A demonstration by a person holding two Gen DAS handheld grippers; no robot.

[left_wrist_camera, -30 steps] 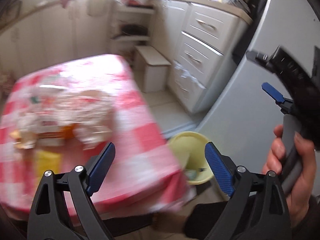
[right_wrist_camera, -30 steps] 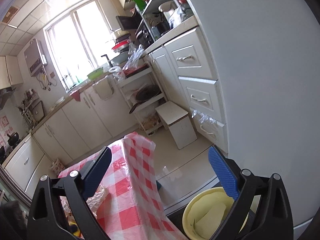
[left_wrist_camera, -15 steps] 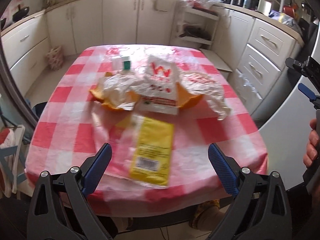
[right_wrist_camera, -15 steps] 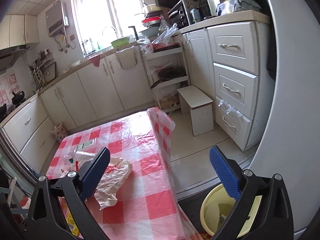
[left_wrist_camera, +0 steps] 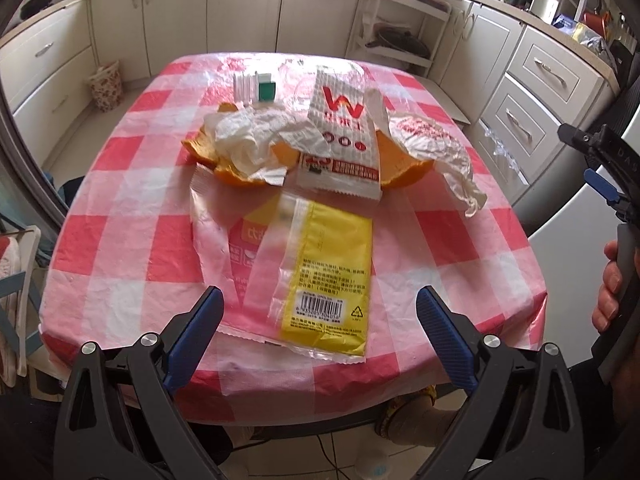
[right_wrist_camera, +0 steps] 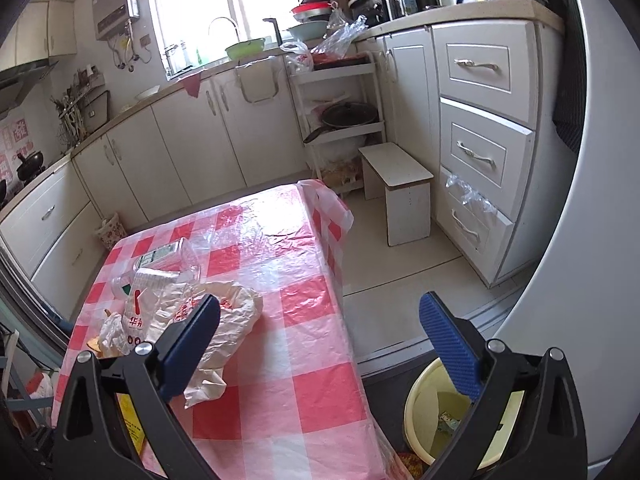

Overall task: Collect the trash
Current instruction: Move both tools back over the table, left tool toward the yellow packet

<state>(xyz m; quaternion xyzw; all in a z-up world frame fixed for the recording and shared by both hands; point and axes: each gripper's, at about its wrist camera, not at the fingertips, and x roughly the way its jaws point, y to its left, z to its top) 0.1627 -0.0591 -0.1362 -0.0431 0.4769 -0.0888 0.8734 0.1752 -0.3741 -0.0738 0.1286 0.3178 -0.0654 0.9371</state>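
Daylight does all the work here. In the right wrist view the bright kitchen window (right_wrist_camera: 224, 4) at 12 o'clock is blown out to white, and it throws shiny glare across the clear plastic film over the red-and-white checked tablecloth (right_wrist_camera: 256, 240). The left wrist view is evenly lit and a bit washed out, with soft shadows. The yellow printed plastic wrapper (left_wrist_camera: 328, 272) looks slightly smeared at its top edge. Both fisheye shots bend cabinets hard near the rims, and the corners go black.
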